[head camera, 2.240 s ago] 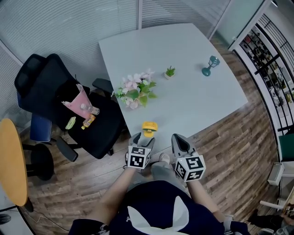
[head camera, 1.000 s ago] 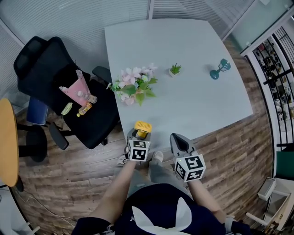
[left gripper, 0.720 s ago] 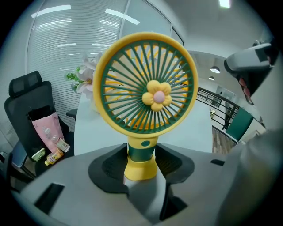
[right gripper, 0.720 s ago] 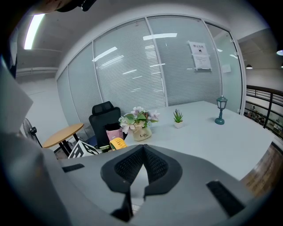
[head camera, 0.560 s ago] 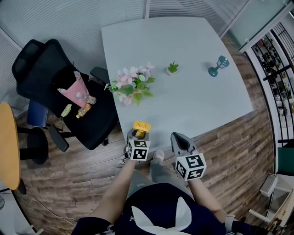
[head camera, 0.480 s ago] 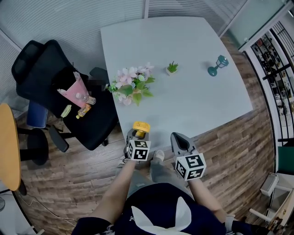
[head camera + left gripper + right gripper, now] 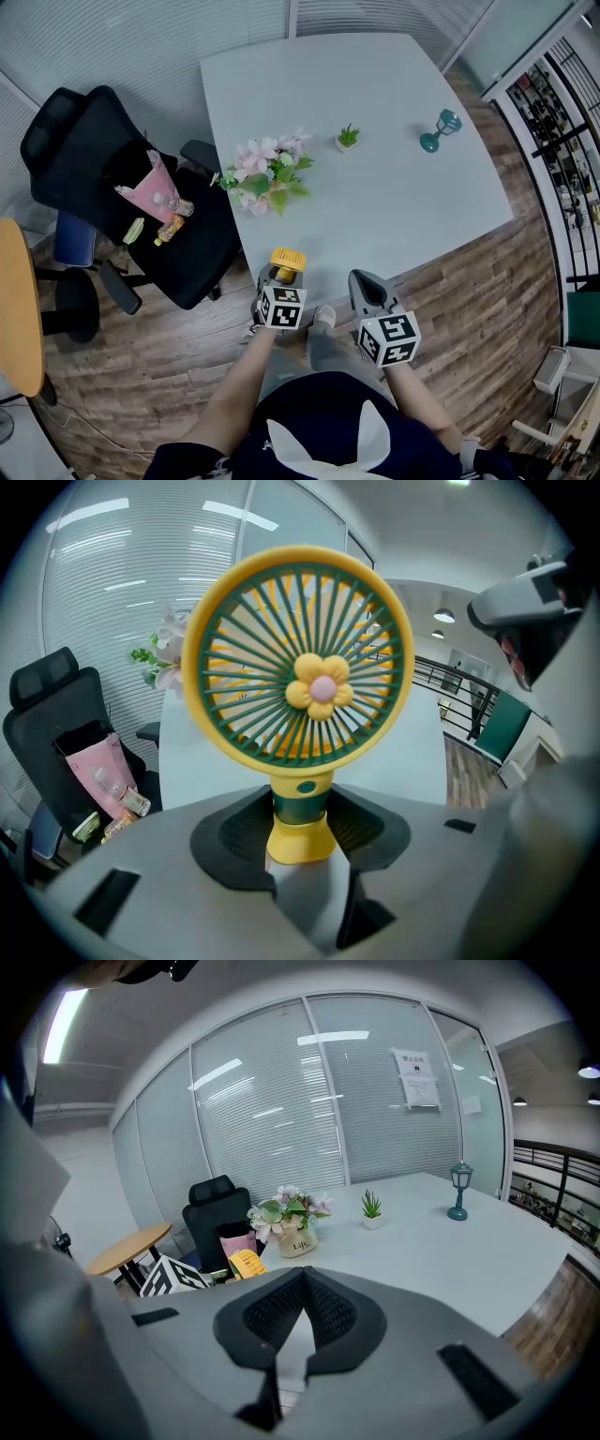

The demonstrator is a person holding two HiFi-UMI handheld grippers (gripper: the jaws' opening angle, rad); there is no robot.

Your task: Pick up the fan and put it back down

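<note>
The small yellow fan (image 7: 288,260) with a green grille stands upright at the near edge of the pale table (image 7: 375,197). In the left gripper view the fan (image 7: 309,691) fills the middle. My left gripper (image 7: 283,273) has its jaws closing, and both pads press the fan's stem just above its yellow foot (image 7: 300,822). My right gripper (image 7: 362,279) hangs beside it off the table's edge, shut with nothing between its pads (image 7: 302,1275). The right gripper view shows the fan (image 7: 246,1263) to the left behind the left gripper's marker cube (image 7: 173,1277).
A pot of pink flowers (image 7: 267,173), a tiny green plant (image 7: 348,139) and a teal lantern ornament (image 7: 436,129) stand farther back on the table. A black office chair (image 7: 103,169) holding a pink bag (image 7: 159,197) is at the left, beside a round wooden table (image 7: 14,309).
My left gripper has come forward from just short of the fan and now sits around its stem. The right gripper has kept its place.
</note>
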